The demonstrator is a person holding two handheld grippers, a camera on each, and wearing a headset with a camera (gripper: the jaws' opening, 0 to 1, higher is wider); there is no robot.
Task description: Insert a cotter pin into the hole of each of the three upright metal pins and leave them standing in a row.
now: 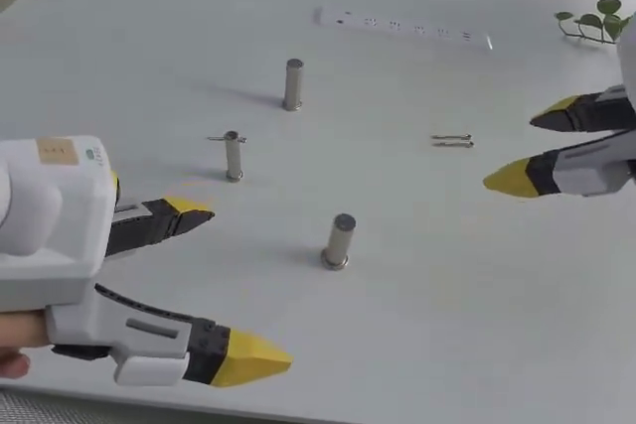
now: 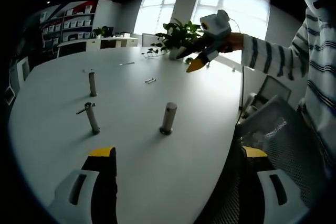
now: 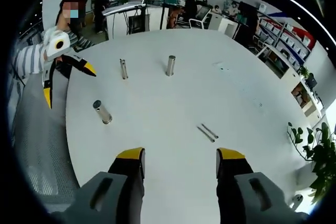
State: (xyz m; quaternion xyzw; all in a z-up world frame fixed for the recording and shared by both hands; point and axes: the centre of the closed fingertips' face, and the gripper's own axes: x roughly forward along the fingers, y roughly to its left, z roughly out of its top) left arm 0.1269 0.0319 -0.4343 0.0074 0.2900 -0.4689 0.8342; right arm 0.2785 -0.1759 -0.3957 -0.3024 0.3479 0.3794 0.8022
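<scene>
Two grippers: left gripper point(image 1: 243, 285) and right gripper point(image 1: 513, 152), jaws of both apart, empty, above white table point(image 1: 467, 285).
Metal pins: three upright; near pin point(image 1: 339, 241) ahead of left gripper, then middle pin point(image 1: 234, 161), far pin point(image 1: 293, 83).
Cotter pins: fitted cotter pin point(image 1: 227, 138) crosses middle pin's top; two loose cotter pins point(image 1: 452, 140) lie near right gripper.

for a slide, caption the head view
Left gripper and right gripper open over white table; one metal pin holds a cotter pin

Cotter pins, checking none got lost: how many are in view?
3 cotter pins: one through the leftmost metal pin, two loose on the table near the right gripper.
</scene>
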